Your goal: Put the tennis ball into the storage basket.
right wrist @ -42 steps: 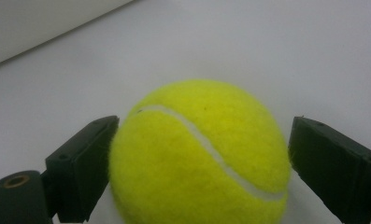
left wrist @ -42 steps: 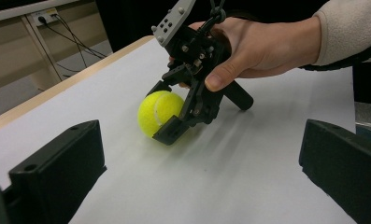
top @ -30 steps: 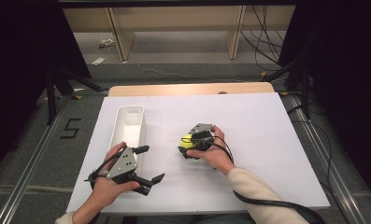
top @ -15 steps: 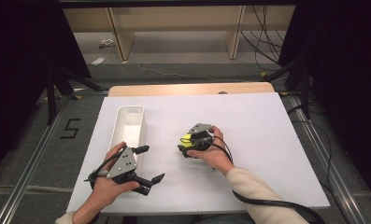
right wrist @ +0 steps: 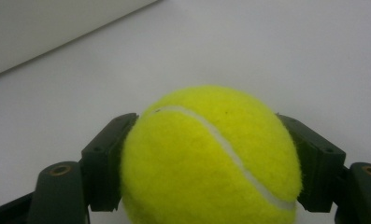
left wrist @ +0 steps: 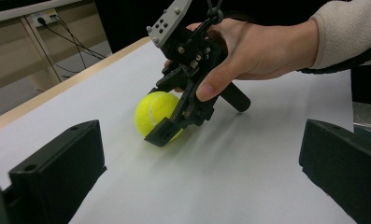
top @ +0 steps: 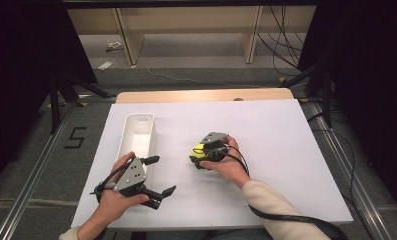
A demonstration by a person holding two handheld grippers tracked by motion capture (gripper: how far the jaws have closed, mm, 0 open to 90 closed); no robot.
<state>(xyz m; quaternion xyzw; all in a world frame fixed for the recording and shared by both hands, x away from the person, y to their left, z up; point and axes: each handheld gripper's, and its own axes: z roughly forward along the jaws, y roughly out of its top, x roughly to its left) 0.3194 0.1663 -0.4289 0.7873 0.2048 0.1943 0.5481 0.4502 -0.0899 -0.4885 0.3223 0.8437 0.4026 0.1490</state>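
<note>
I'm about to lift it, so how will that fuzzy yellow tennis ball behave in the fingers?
The fuzzy yellow tennis ball is felt-covered, so the right gripper pressing both sides probably won't slip. It likely gives slightly. Being round, it would probably roll across the flat white table if released.

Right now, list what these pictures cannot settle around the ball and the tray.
- Ball, high view: mostly covered by the right tongs and hand.
- Ball's underside, right gripper view: cut off by the bottom edge.
- Tray floor, high view: its near end is behind the left hand.

grey floor (top: 196, 60), wooden shelving (top: 186, 20) behind, dark curtains (top: 21, 75) at both sides
</note>
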